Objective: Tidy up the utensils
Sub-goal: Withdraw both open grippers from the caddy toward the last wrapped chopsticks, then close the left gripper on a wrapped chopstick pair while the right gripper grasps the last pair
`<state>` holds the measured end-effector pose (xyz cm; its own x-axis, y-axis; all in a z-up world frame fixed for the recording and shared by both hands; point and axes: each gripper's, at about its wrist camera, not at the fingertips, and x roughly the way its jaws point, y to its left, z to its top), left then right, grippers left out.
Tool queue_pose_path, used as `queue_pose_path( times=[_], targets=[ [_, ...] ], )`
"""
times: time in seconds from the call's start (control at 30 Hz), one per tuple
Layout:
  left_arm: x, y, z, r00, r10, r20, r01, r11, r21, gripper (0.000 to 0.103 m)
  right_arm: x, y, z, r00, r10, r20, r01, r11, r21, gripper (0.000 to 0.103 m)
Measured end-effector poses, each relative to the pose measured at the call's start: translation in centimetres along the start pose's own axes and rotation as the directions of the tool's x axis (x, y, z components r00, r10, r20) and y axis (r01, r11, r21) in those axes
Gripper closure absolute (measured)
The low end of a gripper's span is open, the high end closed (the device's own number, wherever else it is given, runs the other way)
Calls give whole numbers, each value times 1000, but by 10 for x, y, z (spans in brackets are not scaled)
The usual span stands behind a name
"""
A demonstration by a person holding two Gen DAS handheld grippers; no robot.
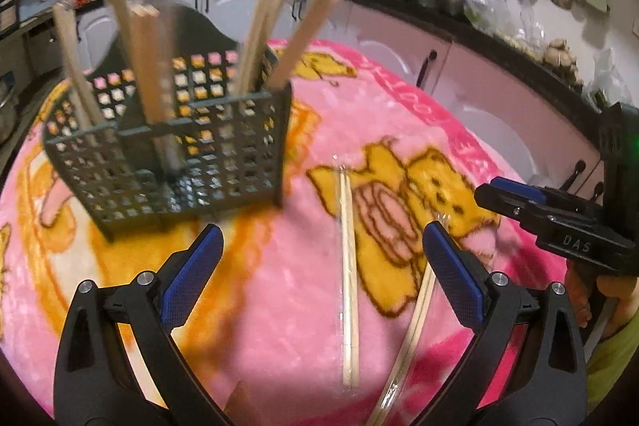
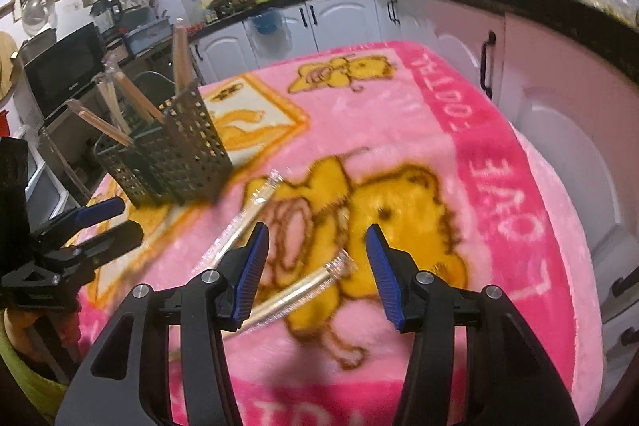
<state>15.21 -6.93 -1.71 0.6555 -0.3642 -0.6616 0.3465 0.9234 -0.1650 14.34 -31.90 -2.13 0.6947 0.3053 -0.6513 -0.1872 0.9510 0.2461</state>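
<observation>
Caddy (image 1: 171, 162): dark perforated plastic holder, upper left of the left wrist view; stands upright on the blanket (image 1: 279, 306). Divided into compartments.
Stored chopsticks (image 1: 145, 66): several wooden pairs already stand in the caddy, leaning outward; some carry clear sleeves at the top.
Left gripper (image 1: 319, 278): lower centre of the left wrist view; jaws spread wide, nothing between the pads. It hangs above the blanket, just short of the loose pairs.
Pair A (image 1: 348, 274): wrapped chopsticks, centre of the left wrist view; lies flat on the blanket, right of the caddy and apart from it.
Pair B (image 1: 411, 326): second wrapped pair, lower right of centre; lies flat, angled, its upper end passing behind the left gripper's right pad.
Right gripper (image 2: 317, 266): lower centre of the right wrist view; jaws stand partly apart, empty. Pair B (image 2: 303, 290) lies on the blanket below the gap, crosswise to the fingers, not pinched.
Handling, judged: light, stiff, thin wood. The clear sleeve is likely slick, so the sticks may slide or roll inside it under a light pinch.
Surface, judged: the plush blanket yields, so the pads can press down around a pair.
Grip point, judged: near mid-length, pads across both sticks, keeps the pair from pivoting when tipped upright.
Risk, judged: the leaning stored sticks crowd the caddy mouth.
</observation>
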Motion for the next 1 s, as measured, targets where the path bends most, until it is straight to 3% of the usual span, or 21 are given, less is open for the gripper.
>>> queue_pose_path(
  times=[0.23, 0.37, 0.8, 0.97, 1.0],
  targets=[
    [33, -10, -5, 997, 5, -78, -2, 999, 32, 23, 18, -17, -6, 998, 25, -61, -22, 999, 47, 55],
    [51, -11, -8, 992, 0, -127, 3, 1000, 26, 36, 29, -22, -8, 994, 48, -96, -42, 997, 70, 57],
    [83, -17, -1, 984, 32, -177, -22, 998, 59, 55, 52, -24, -12, 986, 77, -147, -64, 994, 91, 64],
    [88, -18, 3, 983, 39, -181, -29, 998, 61, 62, 53, -18, -13, 987, 59, -151, -51, 997, 55, 73],
    [89, -18, 3, 982, 42, -182, -31, 997, 64, 66, 53, -17, -14, 987, 61, -150, -54, 997, 49, 79]
  ],
)
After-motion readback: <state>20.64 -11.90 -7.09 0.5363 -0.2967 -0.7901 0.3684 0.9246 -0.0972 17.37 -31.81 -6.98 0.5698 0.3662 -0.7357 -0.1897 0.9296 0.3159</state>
